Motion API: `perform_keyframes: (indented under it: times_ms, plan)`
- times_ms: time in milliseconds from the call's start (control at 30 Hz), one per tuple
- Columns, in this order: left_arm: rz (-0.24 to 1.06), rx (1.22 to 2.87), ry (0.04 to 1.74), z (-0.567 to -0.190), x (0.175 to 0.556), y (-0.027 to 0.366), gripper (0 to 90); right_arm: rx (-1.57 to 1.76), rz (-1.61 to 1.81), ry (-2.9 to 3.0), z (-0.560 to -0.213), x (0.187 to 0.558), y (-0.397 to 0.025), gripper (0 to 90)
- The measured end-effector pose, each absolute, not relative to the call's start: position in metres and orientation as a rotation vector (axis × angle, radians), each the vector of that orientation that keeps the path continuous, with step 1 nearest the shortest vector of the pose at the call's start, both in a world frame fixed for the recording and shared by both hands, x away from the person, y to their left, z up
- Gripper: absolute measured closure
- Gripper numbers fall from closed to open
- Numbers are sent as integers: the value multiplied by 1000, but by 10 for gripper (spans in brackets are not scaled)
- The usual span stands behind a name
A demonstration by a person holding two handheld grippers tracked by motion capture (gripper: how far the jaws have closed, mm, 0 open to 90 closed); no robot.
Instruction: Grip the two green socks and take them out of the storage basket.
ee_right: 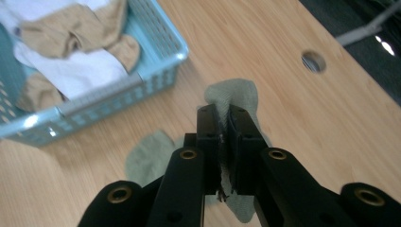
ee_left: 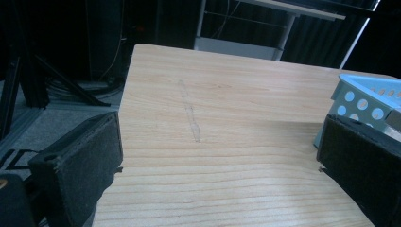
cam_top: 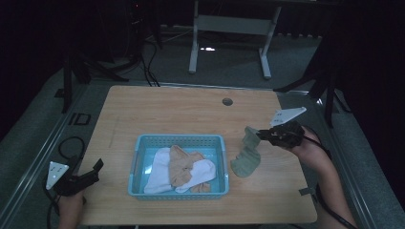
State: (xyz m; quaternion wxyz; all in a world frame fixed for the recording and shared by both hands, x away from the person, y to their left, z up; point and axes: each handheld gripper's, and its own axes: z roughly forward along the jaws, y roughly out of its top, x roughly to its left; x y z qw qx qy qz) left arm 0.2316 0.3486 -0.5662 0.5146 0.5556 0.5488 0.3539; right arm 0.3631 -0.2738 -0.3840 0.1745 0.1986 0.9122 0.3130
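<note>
Right gripper (cam_top: 260, 134) at the right side of the table (cam_top: 157, 112), fingers (ee_right: 208, 137) pinched tight on a green sock (cam_top: 247, 157); cloth squeezed between the pads, seen clearly in the right gripper view (ee_right: 226, 142). Sock's top end is lifted in the grip, the rest hangs down with its lower end lying on the table just right of the basket (cam_top: 138, 162), not touching it as far as I can tell. Blue perforated basket sits mid-table toward the near edge, holding a white sock (cam_top: 157, 174) and a tan sock (cam_top: 181, 164) draped over it, more tan at the front right corner. Left gripper (cam_top: 98, 167) low at the near left edge of the table, well apart from the basket's left wall, held in a hand (cam_top: 71, 205). Its fingers (ee_left: 90, 161) are spread wide with nothing between them, bare wood in the gap; basket corner (ee_left: 364, 101) shows just behind the right-hand pad. Round cable hole (cam_top: 227, 101) in the table at the far side, desk legs on the floor beyond
</note>
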Motion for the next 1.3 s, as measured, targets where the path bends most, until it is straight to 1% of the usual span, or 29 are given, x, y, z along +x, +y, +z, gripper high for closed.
perform_keyframes:
  times_ms: [133, 167, 333, 533, 667, 700, 767, 933, 1067, 1100, 1133, 1167, 1233, 1267, 1300]
  plan:
    - [851, 1335, 1320, -566, 232, 349, 9, 621, 882, 2578, -393, 361, -288, 846]
    - [851, 1336, 1320, -566, 232, 348, 8, 666, 868, 2572, -399, 360, -300, 846]
    - [851, 1335, 1321, -566, 232, 348, 9, 746, 866, 2553, -412, 356, -322, 846]
    - [850, 1335, 1322, -566, 232, 348, 9, 830, 854, 2546, -435, 351, -341, 845]
    - [849, 1334, 1325, -566, 232, 349, 9, 873, 851, 2560, -456, 350, -346, 844]
    - [849, 1334, 1325, -566, 232, 349, 9, 873, 851, 2560, -456, 350, -346, 844]
    - [848, 1334, 1325, -566, 232, 349, 8, 893, 845, 2582, -474, 350, -346, 843]
    - [848, 1333, 1324, -566, 232, 349, 9, 934, 840, 2619, -499, 352, -343, 836]
    - [846, 1333, 1324, -566, 232, 349, 9, 930, 876, 2634, -505, 352, -340, 672]
    - [846, 1333, 1324, -566, 232, 349, 9, 930, 876, 2634, -505, 352, -340, 672]
    - [846, 1333, 1324, -566, 232, 349, 9, 923, 888, 2628, -505, 351, -340, 617]
    - [846, 1333, 1324, -566, 232, 349, 9, 919, 933, 2616, -502, 348, -340, 535]
    - [846, 1333, 1324, -566, 232, 349, 8, 907, 988, 2605, -500, 345, -340, 447]
    - [846, 1333, 1324, -566, 232, 349, 8, 915, 1015, 2599, -499, 344, -340, 415]
    - [846, 1333, 1324, -566, 232, 349, 8, 915, 1015, 2599, -499, 344, -340, 415]
